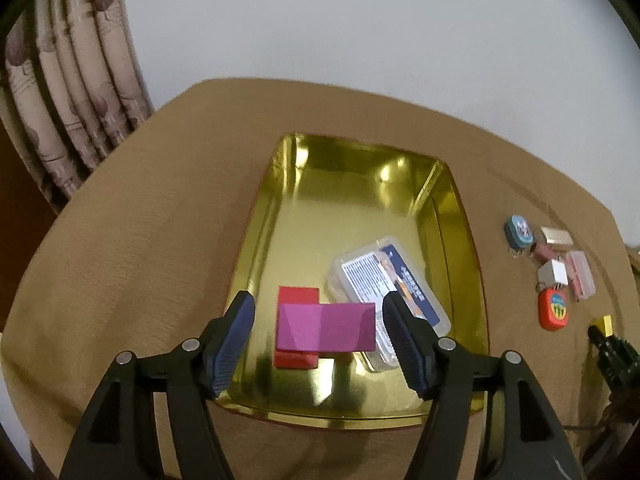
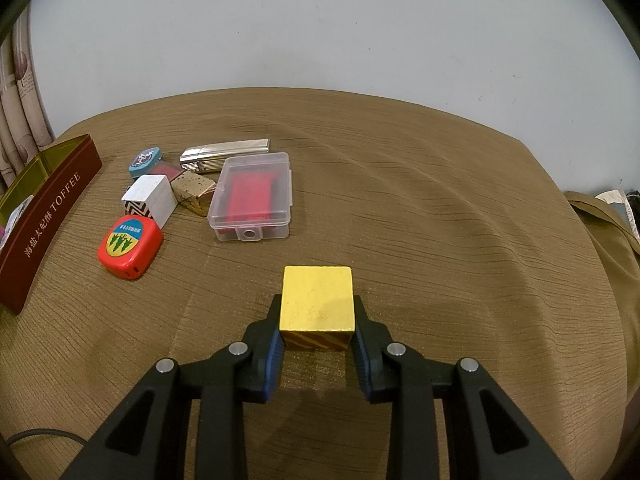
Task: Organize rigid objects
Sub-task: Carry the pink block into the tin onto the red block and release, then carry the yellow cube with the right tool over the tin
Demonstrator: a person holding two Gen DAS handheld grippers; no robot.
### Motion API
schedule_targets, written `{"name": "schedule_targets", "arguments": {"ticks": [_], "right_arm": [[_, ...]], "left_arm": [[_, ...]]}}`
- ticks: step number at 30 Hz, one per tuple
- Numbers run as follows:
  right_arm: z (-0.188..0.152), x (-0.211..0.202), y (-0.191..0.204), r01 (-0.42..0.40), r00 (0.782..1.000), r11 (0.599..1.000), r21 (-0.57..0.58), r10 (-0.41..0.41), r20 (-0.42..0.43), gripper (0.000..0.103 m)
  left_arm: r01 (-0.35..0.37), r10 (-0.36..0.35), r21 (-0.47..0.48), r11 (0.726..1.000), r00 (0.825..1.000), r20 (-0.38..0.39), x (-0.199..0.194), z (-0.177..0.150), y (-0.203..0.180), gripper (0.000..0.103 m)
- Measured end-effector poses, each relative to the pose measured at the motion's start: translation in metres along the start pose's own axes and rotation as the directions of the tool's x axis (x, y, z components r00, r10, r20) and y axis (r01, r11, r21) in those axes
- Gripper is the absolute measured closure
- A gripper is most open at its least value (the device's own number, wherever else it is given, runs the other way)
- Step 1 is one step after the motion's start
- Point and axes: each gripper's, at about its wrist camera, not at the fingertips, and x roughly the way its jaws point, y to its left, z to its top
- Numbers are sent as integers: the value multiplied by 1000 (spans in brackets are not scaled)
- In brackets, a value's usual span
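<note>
A gold-lined tin [image 1: 442, 208] sits on the tan tablecloth; its dark red outside reads TOFFEE in the right wrist view [image 2: 52, 200]. Inside lie a magenta block [image 1: 326, 326] on top of a red block [image 1: 298, 294], and a clear plastic case with a printed label [image 1: 394, 280]. My left gripper [image 1: 318, 346] is open above the tin, its jaws on either side of the magenta block without touching it. My right gripper [image 2: 318, 332] is shut on a yellow cube [image 2: 317, 300] with a striped side, just above the cloth.
To the tin's right lie a red tape measure [image 2: 130, 248], a white cube [image 2: 150, 198], a teal tape measure [image 2: 145, 162], a gold speckled block [image 2: 194, 192], a silver lighter [image 2: 224, 154] and a clear box with a red item [image 2: 254, 200]. A curtain [image 1: 64, 92] hangs at far left.
</note>
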Motion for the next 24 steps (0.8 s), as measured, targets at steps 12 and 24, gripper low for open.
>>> {"name": "schedule_targets", "arguments": {"ticks": [12,24], "right_arm": [[1,0,-1,4,1000,1000,-3,-4,-2,73],[11,-9,21,-3,1000,1000,-23,3,-12,73]], "left_arm": [[-70,71,-17,997,996,61,-25,-1,24,27],[-104,106,-69,992,994,39,-19,1,37,23]]}}
